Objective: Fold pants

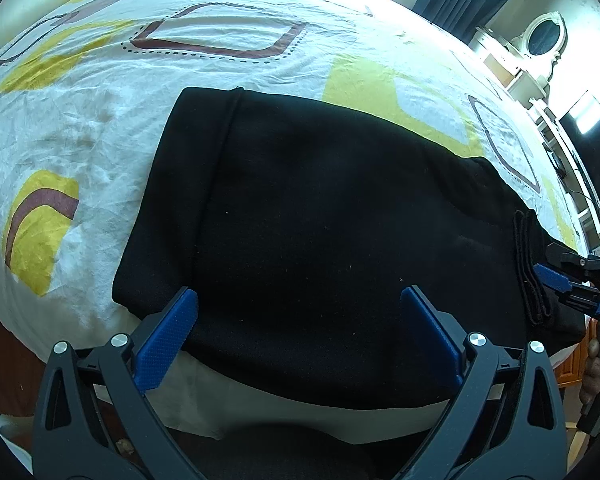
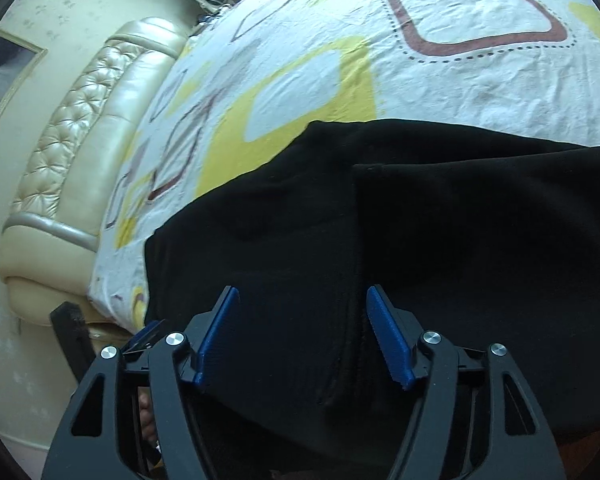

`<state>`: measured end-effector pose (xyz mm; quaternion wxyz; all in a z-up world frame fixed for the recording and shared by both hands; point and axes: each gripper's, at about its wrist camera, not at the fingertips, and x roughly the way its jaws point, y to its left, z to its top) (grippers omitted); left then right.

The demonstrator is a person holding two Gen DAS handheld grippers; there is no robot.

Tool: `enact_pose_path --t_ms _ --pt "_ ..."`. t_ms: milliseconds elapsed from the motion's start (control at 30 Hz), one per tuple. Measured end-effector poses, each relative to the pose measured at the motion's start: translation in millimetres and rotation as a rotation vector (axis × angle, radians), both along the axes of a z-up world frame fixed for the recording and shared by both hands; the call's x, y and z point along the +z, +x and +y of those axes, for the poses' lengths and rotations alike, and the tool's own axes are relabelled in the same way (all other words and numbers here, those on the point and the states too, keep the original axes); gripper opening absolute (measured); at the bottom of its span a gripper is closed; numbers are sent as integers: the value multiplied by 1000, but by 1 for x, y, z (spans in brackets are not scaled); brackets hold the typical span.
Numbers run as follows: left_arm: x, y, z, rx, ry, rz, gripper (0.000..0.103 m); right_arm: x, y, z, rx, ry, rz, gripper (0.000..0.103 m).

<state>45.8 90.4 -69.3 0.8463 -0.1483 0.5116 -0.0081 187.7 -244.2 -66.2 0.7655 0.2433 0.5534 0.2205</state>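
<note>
Left wrist view: black knit pants [image 1: 320, 220], folded into a soft rectangle with ribbed hem at right, on a crumpled white bedsheet [image 1: 100, 128] printed with yellow and maroon squares; left gripper [image 1: 300, 308] tilted down over the near edge, blue textured pads wide apart, gripping nothing. Right wrist view: right gripper [image 2: 302, 312] angled down, parted around a raised fold without pinching it, beige tufted headboard [image 2: 80, 128] at left.
</note>
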Motion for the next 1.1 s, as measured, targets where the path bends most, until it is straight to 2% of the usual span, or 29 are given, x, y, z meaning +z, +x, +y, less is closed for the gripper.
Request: enact_pose_path --t_ms 100,200,267,400,500,567,633,700,733,833,967,1033,1100 --pt "1 0 0 -4 0 1 101 12 -9 -4 75 163 -5 66" --pt "1 -1 0 -3 -4 0 101 39 -20 -32 74 177 -90 66" --pt "1 0 0 -3 -3 0 101 55 -23 -67 32 137 -154 67" --pt "1 -1 0 -5 3 1 101 57 -23 -170 -212 18 -184 67" --pt "1 -1 -1 -5 7 0 101 30 -21 -246 -413 -14 -121 67" --pt "1 -2 -2 -6 13 -1 101 4 -19 -277 -475 26 -63 67" --pt "1 -2 -3 -10 21 -3 101 -20 -15 -291 -473 127 -24 67" --pt "1 -3 -5 -14 33 -4 101 -35 -9 -287 -448 202 -13 67" --pt "1 -3 -6 -16 39 -5 101 -39 -7 -285 -434 218 -10 52" --pt "0 -3 -8 -19 57 -7 101 -52 -4 -287 -437 216 7 35" --pt "0 -4 -10 -18 72 -9 101 -60 -9 -294 -446 274 8 33" --pt "1 -4 -9 -20 71 -9 101 -58 -12 -293 -446 305 7 36" --pt "1 -4 -8 -22 65 -8 101 -58 -21 -297 -432 358 15 46"
